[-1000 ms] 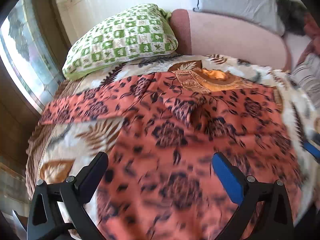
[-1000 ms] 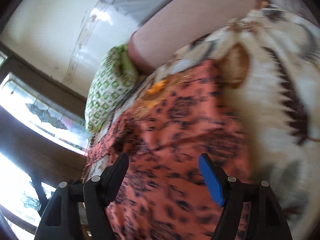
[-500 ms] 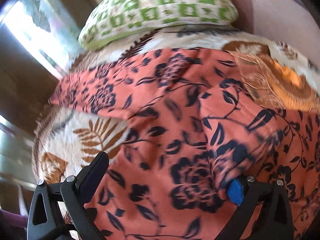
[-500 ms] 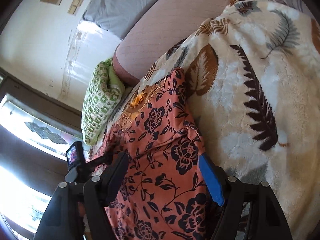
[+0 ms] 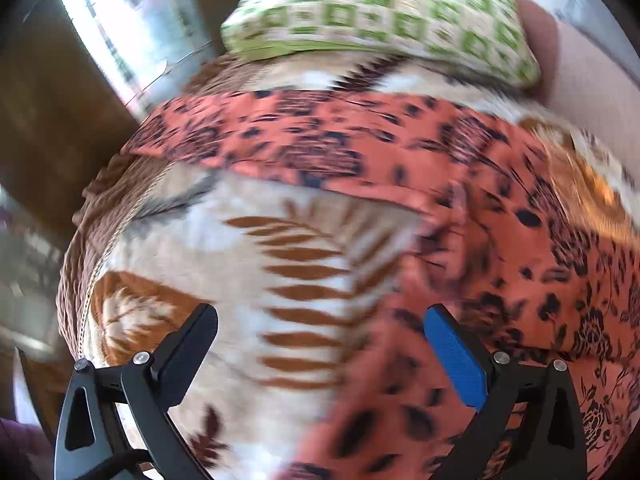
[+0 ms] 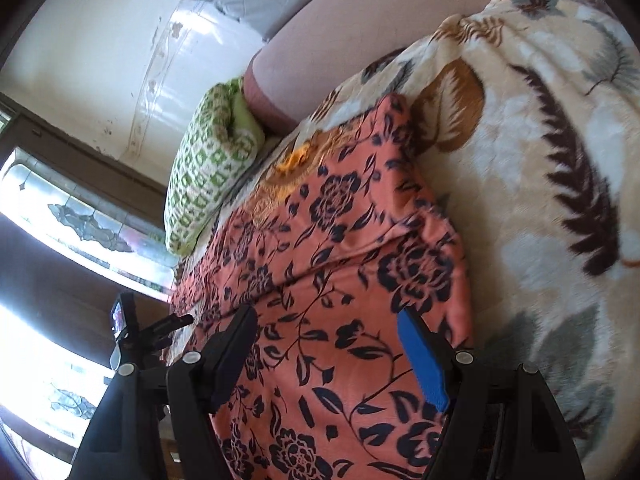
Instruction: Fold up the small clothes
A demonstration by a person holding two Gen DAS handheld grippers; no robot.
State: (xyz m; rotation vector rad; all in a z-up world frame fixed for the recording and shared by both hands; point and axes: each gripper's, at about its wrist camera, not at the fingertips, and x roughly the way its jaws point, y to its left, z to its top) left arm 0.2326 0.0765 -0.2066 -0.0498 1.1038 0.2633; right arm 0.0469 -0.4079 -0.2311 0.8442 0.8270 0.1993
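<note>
Left wrist view: one coral floral garment [image 5: 460, 168], one leaf-print blanket [image 5: 248, 272]; left gripper [image 5: 320, 340] and right gripper [image 6: 326, 344] wide apart, empty

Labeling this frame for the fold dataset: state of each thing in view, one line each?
left gripper: open, holding nothing, above the blanket beside the garment edge.
right gripper: open, holding nothing, over the garment.
orange floral garment: spread on the blanket, one crease across it.
leaf-print blanket: laid out under the garment.
green checked pillow: resting at the blanket's far end.
</note>
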